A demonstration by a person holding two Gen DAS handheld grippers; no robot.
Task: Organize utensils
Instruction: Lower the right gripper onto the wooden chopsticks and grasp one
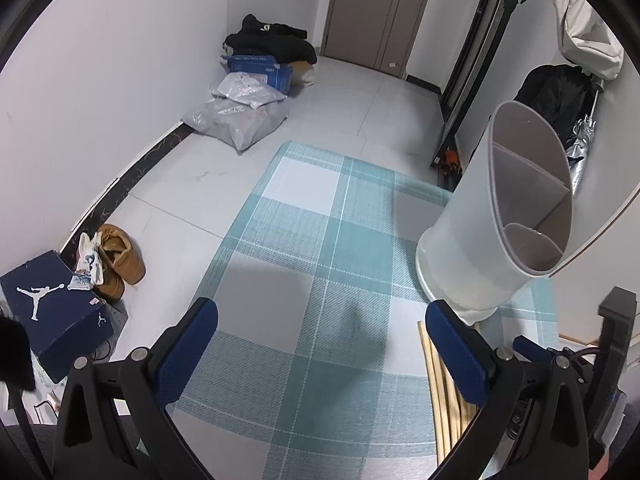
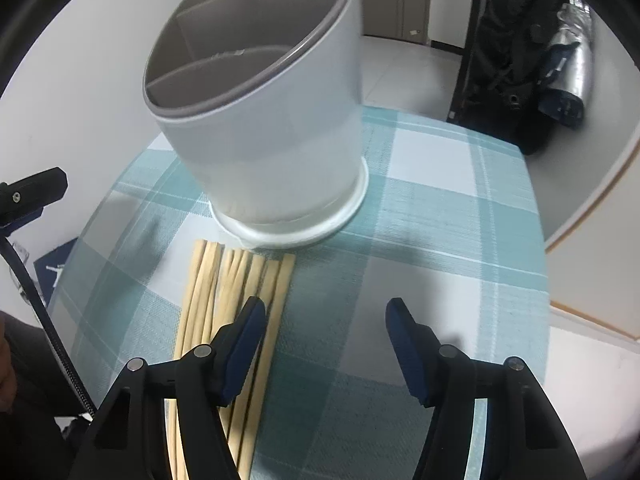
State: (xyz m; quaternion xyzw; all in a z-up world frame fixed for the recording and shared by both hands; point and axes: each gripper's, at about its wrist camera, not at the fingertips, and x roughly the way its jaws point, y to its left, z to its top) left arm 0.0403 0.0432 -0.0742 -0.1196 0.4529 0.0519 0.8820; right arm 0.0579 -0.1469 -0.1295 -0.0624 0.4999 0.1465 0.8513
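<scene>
One white plastic utensil holder (image 2: 264, 120) with three grey inner compartments stands on the teal plaid tablecloth (image 2: 420, 240). Roughly eight pale wooden chopsticks (image 2: 240, 280) lie bundled just before its base. Left gripper (image 1: 320, 344) and right gripper (image 2: 326, 344): both spread, empty.
</scene>
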